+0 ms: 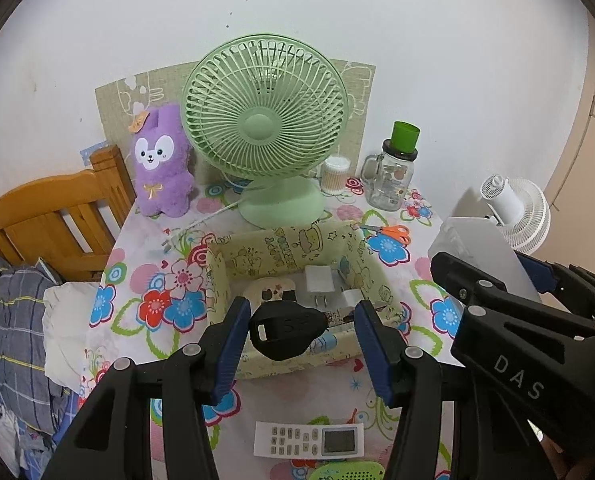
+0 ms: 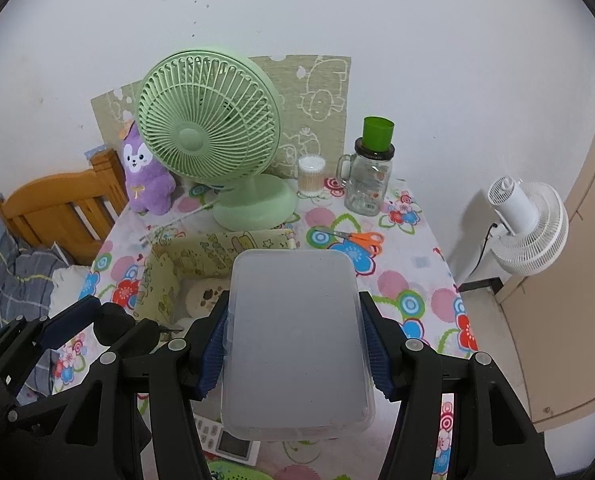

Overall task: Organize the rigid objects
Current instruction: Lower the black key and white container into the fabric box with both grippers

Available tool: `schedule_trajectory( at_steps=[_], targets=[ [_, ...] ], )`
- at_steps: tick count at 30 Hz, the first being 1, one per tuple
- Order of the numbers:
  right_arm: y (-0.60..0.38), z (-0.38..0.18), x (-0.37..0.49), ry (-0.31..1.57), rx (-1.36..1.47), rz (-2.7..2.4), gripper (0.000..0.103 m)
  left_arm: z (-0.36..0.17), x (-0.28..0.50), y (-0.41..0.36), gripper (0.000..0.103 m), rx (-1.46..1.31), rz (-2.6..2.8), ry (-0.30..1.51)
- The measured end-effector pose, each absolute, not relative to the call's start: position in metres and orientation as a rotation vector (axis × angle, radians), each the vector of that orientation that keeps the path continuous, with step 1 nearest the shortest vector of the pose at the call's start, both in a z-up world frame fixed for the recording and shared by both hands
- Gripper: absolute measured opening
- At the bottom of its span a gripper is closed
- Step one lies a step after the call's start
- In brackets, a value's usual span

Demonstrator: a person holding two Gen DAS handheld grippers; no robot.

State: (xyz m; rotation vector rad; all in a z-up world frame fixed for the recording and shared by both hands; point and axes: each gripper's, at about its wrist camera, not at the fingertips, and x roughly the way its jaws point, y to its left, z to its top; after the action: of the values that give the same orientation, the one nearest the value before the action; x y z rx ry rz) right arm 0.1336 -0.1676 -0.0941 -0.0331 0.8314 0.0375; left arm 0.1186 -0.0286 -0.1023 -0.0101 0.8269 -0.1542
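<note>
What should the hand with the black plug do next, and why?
Probably lower the black plug into the yellow box and let go. The left gripper holds it just above the box, where a white charger already lies, and the right gripper is busy with the clear lid.

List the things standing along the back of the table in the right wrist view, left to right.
Purple plush toy → green desk fan → cotton swab jar → glass mug jar with the green cup on top.
</note>
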Motion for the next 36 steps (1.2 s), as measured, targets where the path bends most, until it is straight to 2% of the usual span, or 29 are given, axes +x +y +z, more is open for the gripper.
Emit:
schedule_trajectory(
  at_steps=[12,36],
  targets=[
    [-0.162,-0.106,0.162,0.855,-0.051,0.069,0.062,-0.116,0.15,-0.025,0.056,-0.019,-0.145,0.851],
    [-0.15,-0.152,0.219,0.928,-0.073,0.128,0.062,-0.179,0.21,-0.028,0.056,-0.044,-0.129,0.967]
  ],
)
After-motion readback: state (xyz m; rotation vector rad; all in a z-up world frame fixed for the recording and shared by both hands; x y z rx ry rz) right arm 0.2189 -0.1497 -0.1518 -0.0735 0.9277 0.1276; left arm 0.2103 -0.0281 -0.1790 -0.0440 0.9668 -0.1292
